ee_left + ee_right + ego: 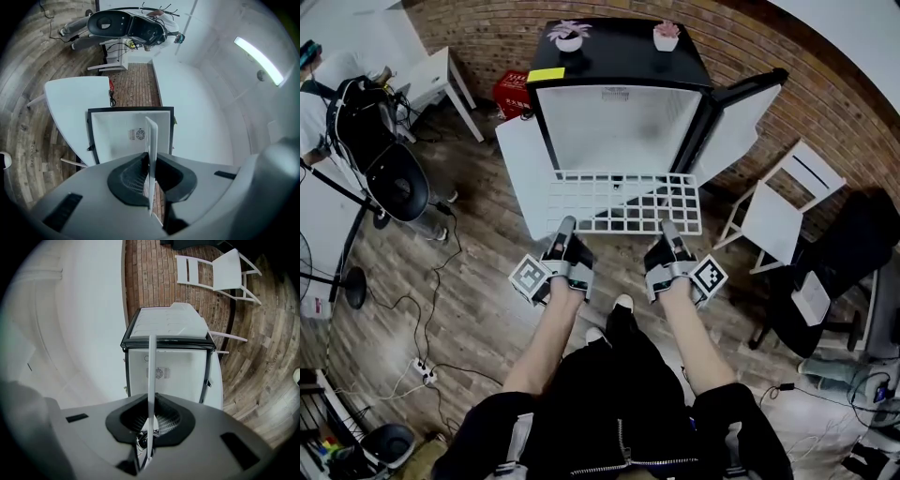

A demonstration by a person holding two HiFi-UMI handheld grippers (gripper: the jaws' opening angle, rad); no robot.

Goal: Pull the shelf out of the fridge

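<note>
The white wire shelf lies level in front of the open fridge, its far edge at the mouth of the empty white cabinet. My left gripper is shut on the shelf's near edge at the left, and my right gripper is shut on it at the right. In the left gripper view the shelf runs edge-on between the pads of the left gripper. The right gripper view shows the shelf likewise clamped in the right gripper, with the fridge beyond.
The fridge door stands open to the right. Two potted plants and a yellow note sit on the black top. A white panel is at the left, a white folding chair at the right, a black chair and cables on the floor.
</note>
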